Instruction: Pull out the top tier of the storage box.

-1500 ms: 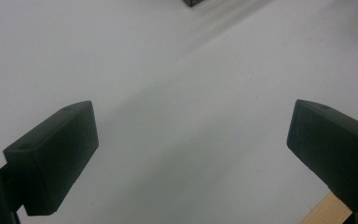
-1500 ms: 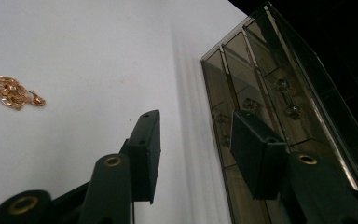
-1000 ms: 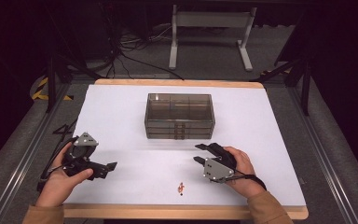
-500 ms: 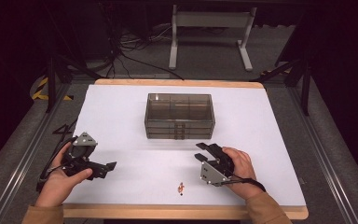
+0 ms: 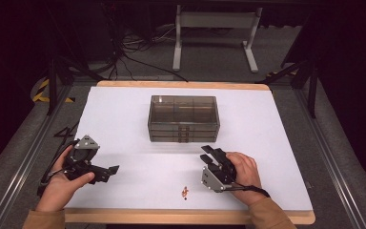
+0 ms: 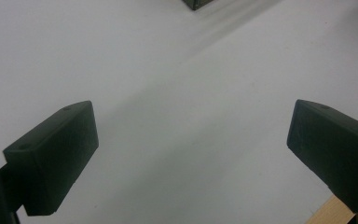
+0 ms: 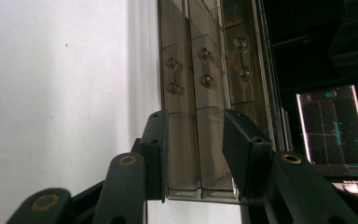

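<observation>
my right gripper (image 5: 213,155) half open, holds nothing, aims at drawer box (image 5: 183,118) mid table | left gripper (image 5: 106,172) wide open, holds nothing | risk: I miss the little handle and push the box

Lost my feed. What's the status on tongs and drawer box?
Left tongs open, empty. Right tongs open, facing drawer box, not touching. Small orange item near front edge, path clear.

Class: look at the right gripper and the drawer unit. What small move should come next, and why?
Probably ease the right gripper forward toward the drawer unit. Its jaws stand open and turned on their side, aimed at the drawer handles, but the high view shows white table between them, so nothing is grasped yet.
</observation>
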